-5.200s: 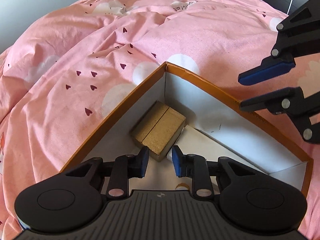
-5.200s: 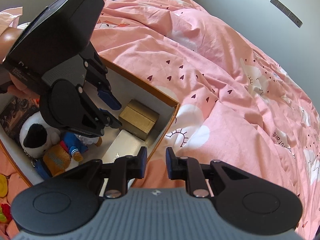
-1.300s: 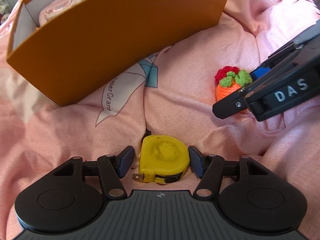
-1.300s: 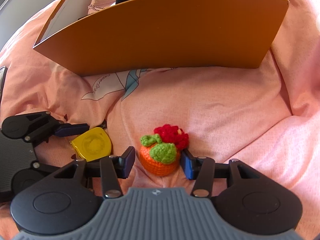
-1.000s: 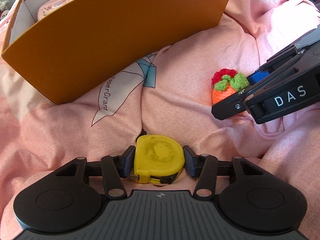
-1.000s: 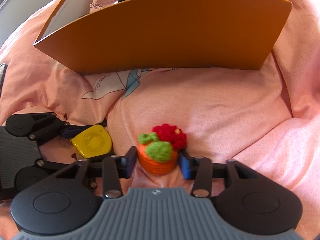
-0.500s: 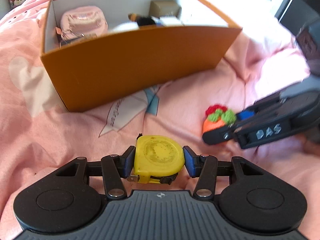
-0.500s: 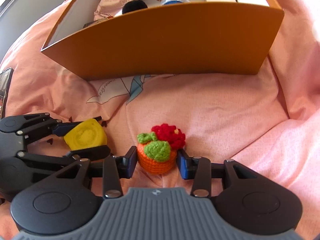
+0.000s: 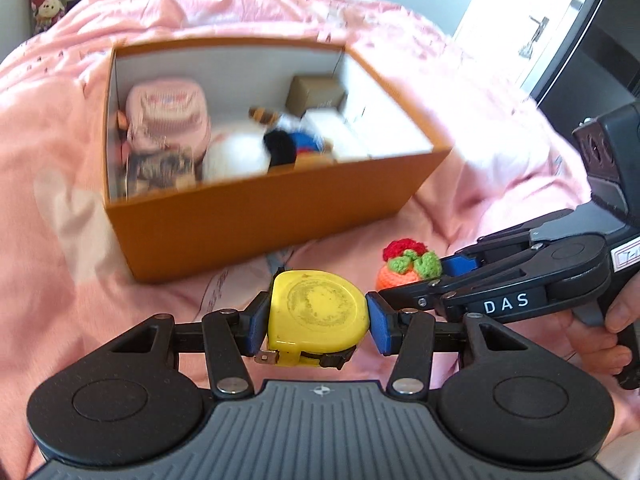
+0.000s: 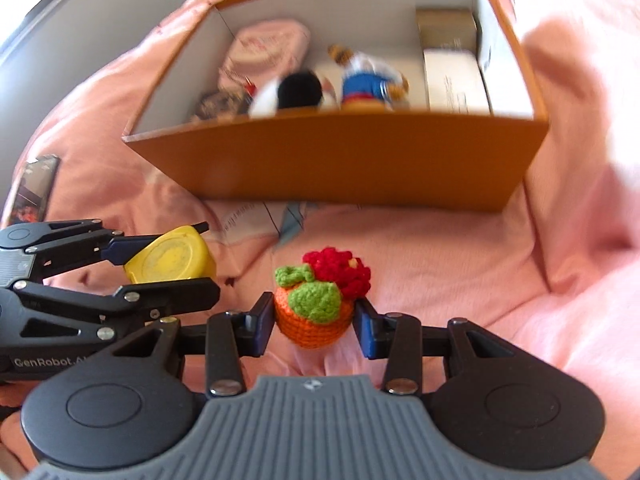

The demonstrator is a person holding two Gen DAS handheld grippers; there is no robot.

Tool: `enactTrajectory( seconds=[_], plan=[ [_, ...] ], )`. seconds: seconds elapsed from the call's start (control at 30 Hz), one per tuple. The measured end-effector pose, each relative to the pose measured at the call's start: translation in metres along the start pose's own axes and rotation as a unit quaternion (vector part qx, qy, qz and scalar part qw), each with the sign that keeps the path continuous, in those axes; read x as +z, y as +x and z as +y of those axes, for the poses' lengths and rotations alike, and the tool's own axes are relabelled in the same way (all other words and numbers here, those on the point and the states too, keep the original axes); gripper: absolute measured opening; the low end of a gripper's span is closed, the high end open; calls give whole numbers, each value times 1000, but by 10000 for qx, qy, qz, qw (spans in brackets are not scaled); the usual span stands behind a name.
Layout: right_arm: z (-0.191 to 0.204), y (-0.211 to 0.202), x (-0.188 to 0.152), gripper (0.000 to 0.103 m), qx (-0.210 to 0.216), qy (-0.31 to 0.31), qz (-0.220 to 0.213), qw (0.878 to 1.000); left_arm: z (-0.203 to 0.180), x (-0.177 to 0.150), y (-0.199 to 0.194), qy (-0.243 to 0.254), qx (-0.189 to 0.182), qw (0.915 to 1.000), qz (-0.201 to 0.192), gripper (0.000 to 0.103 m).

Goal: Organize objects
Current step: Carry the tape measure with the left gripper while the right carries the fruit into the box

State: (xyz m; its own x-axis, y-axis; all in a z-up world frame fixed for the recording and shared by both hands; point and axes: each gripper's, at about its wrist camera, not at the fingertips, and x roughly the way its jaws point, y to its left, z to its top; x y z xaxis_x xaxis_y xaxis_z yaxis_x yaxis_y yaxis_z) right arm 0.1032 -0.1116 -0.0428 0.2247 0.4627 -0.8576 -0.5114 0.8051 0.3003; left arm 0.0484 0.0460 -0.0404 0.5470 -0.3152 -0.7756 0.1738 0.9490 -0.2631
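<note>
Left wrist view first: we see our left gripper (image 9: 318, 322) clamped on the yellow tape measure (image 9: 318, 316), both blue pads pressed against its sides, raised over the pink bedspread (image 9: 60, 280). Motion blur softens everything past the fingers. The orange box (image 9: 260, 216) sits on the bedspread beyond the tape measure, open at the top. Inside, toward its left wall, we make out a pink pouch (image 9: 168, 114) and a dark patterned item below it that we cannot identify. A white and black plush toy (image 9: 256, 152) lies in the middle, partly hidden by the near wall. A brown carton (image 9: 316, 90) stands in the far right corner with a white carton (image 9: 340, 136) in front of it. At the right edge, our right gripper (image 9: 432, 276) enters, and a hand (image 9: 600, 344) on it is cut off by the frame. It holds the crocheted orange fruit (image 9: 404, 270).

Right wrist view: we see the right gripper (image 10: 314, 322) closed on the crocheted fruit (image 10: 316, 304), held above the bedspread (image 10: 460, 264) near the box's front wall (image 10: 340, 164). The box contents are blurred again, the plush toy (image 10: 300, 88) and a blue-clad doll (image 10: 368, 76) half hidden behind that wall. A dark flat object (image 10: 34, 188) at the left edge is unreadable. The left gripper (image 10: 160, 268) grips the tape measure (image 10: 172, 258) at left.
</note>
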Motion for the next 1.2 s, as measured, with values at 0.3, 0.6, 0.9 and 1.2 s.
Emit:
enactTrajectory(
  seconds=[0.3,0.6,0.9,1.2],
  plan=[
    [7,-51,34,44,118,-529,-647,9964,-7,42,-24,-17,-86,9985,-540,58],
    [3,-59,77,44,-113,-1018,-951,9902,7,88,-4,73,-3,9985,-551,58],
    [-21,-20,132,44,-328,-1239,-911,9876,27,136,29,554,125,9976,-403,58],
    [-23,31,177,44,-459,-2085,-758,9740,30,167,87,1804,538,9820,125,58]
  ],
)
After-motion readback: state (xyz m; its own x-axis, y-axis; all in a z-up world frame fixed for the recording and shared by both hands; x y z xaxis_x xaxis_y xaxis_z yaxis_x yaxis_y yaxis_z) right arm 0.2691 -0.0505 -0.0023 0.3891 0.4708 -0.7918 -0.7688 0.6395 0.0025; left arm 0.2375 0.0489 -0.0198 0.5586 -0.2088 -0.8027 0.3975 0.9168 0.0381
